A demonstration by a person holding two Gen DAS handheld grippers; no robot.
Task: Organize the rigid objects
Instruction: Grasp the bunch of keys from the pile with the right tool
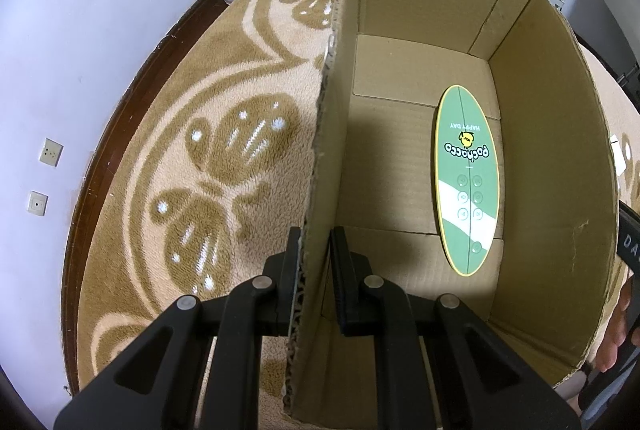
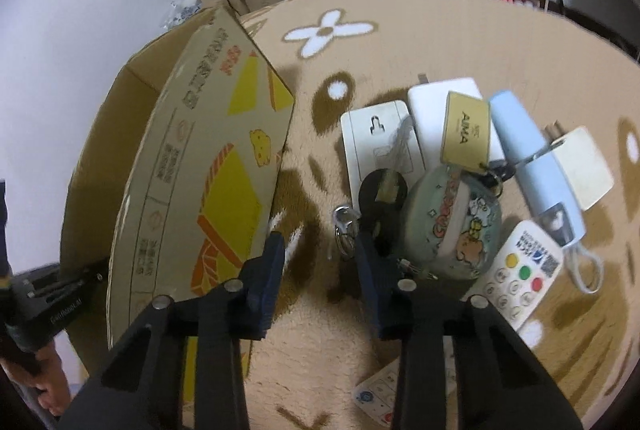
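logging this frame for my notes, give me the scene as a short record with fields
surface: patterned rug
container: open box, standing on the rug
in box: one green oval remote, lying flat on the bottom
left claw: one finger either side of the box's wall, appears shut on it
right claw: open, holds nothing, over the rug beside the box
pile outside box: white remote, round pouch, blue tube, gold tag, keys
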